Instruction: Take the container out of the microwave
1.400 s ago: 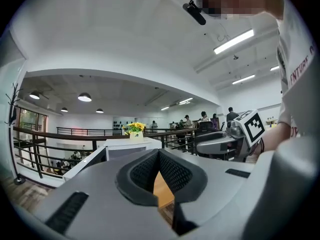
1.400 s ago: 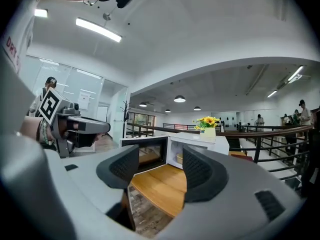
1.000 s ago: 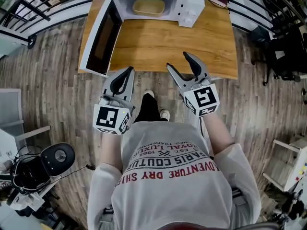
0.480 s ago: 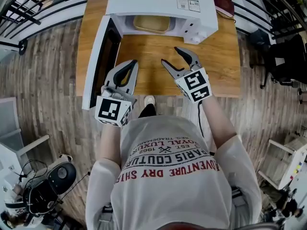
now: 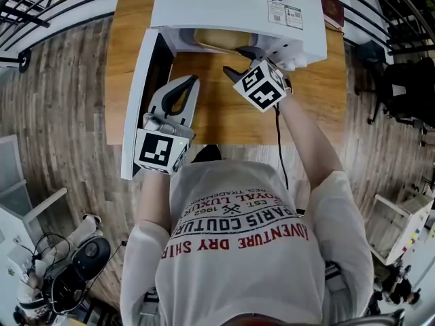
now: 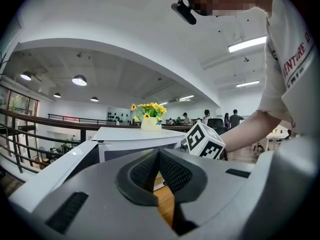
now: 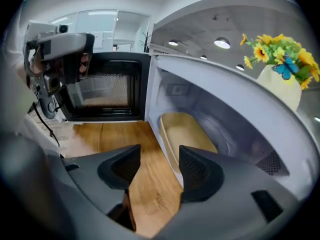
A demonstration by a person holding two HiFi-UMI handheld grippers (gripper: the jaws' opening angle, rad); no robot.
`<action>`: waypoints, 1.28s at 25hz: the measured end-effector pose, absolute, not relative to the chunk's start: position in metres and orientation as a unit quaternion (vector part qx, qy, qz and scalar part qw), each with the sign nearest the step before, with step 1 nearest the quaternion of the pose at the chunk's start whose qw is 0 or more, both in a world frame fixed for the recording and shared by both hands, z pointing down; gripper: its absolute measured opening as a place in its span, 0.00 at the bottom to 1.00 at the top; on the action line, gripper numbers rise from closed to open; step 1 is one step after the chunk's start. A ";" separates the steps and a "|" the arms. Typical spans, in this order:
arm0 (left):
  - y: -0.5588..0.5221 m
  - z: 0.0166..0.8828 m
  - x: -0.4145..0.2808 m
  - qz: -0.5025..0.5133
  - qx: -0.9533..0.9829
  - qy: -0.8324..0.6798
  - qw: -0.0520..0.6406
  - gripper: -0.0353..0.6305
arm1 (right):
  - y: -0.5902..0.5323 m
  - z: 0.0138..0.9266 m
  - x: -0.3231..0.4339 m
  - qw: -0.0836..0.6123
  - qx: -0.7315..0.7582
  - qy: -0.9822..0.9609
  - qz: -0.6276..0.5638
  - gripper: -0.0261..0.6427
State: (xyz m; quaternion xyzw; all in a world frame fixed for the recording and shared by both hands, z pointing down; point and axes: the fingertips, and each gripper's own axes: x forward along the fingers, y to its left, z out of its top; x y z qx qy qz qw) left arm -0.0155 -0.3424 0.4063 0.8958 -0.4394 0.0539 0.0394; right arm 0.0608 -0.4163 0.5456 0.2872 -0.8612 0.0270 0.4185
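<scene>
Now listed: 1 container, ungripped, inside the microwave

**Hazards (judged)**
- Right tongs (image 7: pixel 152 170): at the mouth of the microwave (image 5: pixel 231 5), tilted downward. The jaws are spread wide and have just been closing slightly, with only bare bench (image 5: pixel 204 107) between them. If the approach is too low or off-line, a jaw could hit the microwave's front edge. It could also nudge the container (image 7: pixel 186 133) deeper in.
- Grip: the container's wall looks smooth and flared. A shallow pinch on the near rim might slip, so the dish could tip or drop on leaving the microwave.
- Left tongs (image 5: pixel 192 81): in front of the microwave, beside its open door (image 5: pixel 145 100). They are pressed together and hold nothing. A stray swing could knock the door.
- A jolt to the microwave could unsettle the vase (image 7: pixel 281 81) on top of it.

**Containers and contents**
- Container: 1 tan oval dish on the microwave's floor, just behind the opening. The visible interior looks empty.
- Vase: 1 pale vase on top of the microwave, holding yellow flowers (image 6: pixel 146 109) and 1 blue butterfly ornament.
</scene>
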 end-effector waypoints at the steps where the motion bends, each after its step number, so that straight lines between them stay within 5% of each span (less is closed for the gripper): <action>1: -0.346 0.408 -0.018 0.053 0.896 -0.439 0.043 0.07 | -0.422 0.552 0.058 0.433 0.279 -0.857 0.027 0.42; 8: -0.353 0.422 -0.023 0.054 0.894 -0.439 0.067 0.07 | -0.442 0.587 0.053 0.506 0.236 -0.829 0.035 0.35; 15: -0.349 0.437 -0.021 0.067 0.897 -0.429 0.078 0.07 | -0.450 0.604 0.057 0.567 0.203 -0.798 -0.015 0.12; 32: -0.332 0.419 -0.015 0.064 0.901 -0.427 0.041 0.07 | -0.413 0.576 0.054 0.522 0.206 -0.828 -0.010 0.10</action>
